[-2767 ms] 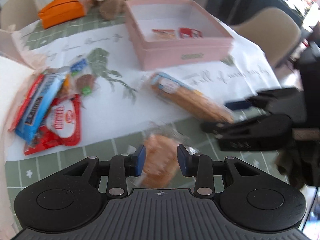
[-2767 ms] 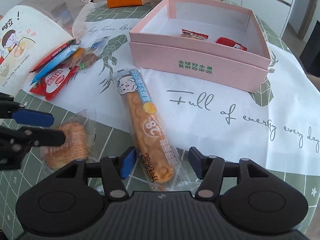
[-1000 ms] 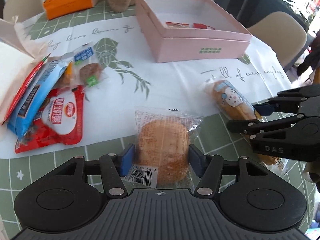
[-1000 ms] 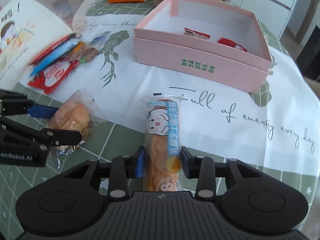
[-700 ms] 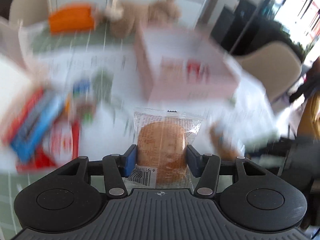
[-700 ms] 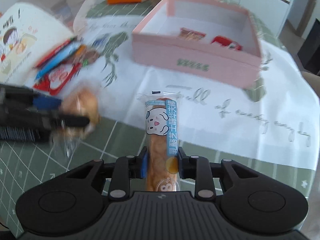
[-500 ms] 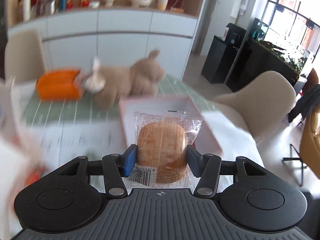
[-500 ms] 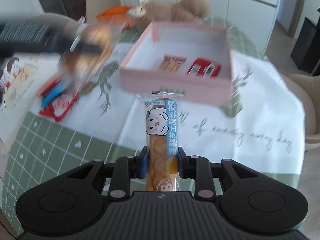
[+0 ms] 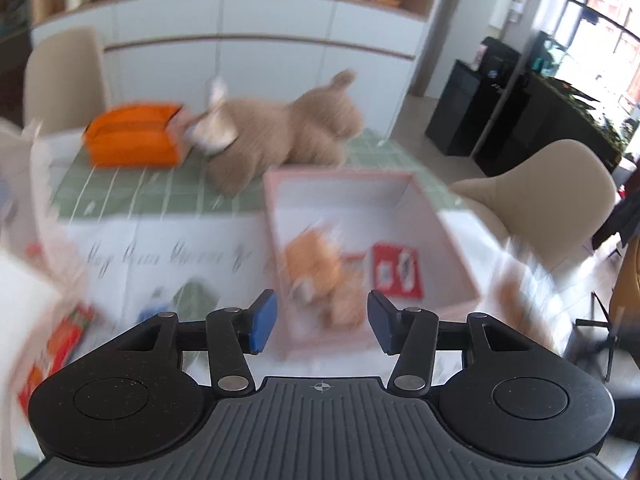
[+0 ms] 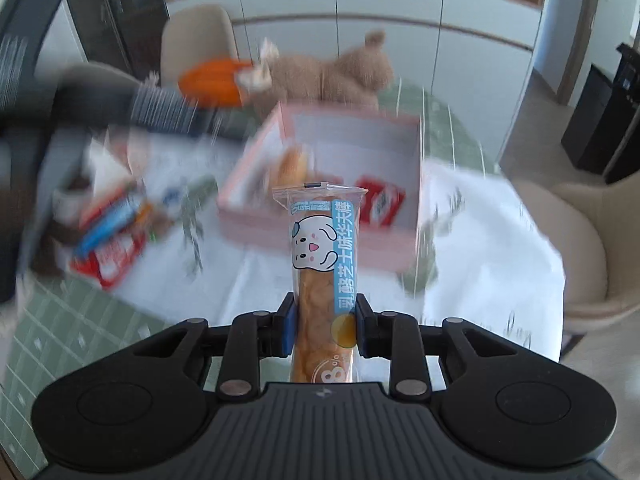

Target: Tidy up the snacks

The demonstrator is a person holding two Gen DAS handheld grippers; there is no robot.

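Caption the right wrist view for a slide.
Right hand-held gripper holds a wrapped bread stick above the pink box.

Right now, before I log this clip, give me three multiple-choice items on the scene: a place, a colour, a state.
1. Where is the round bun packet?
A on the green cloth
B inside the box
C on a chair

2. What colour is the box?
A pink
B blue
C black

3. How is the right gripper?
A open and empty
B shut on the long snack packet
C out of view

Answers:
1 B, the bun, though blurred, sits within the box walls.
2 A, its walls are pink.
3 B, both pads press the packet's sides.
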